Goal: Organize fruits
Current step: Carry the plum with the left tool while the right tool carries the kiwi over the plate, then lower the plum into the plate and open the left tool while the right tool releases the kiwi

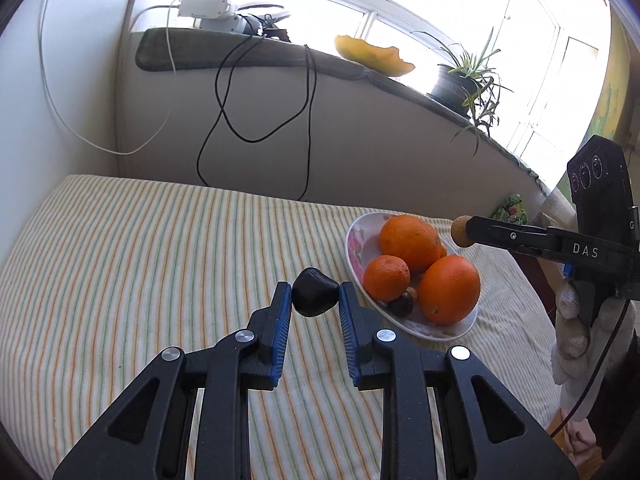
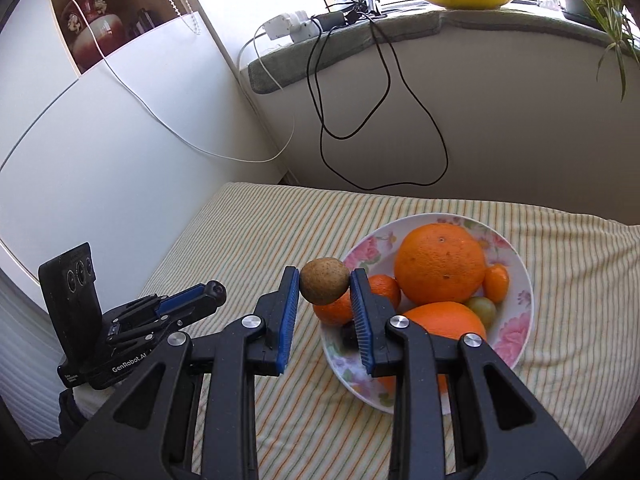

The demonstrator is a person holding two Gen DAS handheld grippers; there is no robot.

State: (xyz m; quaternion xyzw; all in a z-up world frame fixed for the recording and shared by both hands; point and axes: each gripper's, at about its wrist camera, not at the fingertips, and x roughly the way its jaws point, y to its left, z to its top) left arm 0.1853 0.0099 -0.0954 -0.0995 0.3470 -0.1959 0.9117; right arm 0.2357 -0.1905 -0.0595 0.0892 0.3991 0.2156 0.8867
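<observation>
Left wrist: left gripper clamped dark fruit, lifted near plate.
Right wrist: right gripper clamped brown fruit, likely for sorting.

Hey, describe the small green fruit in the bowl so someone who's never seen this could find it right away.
On the striped cloth sits a flowered bowl piled with oranges. The small green fruit nestles between the biggest orange and a tiny one. It alone is green, round and glossy.

Left gripper angled down, pads clamped at twelve o'clock; right gripper likewise clamped, gloved hand gripping its handle.
</observation>
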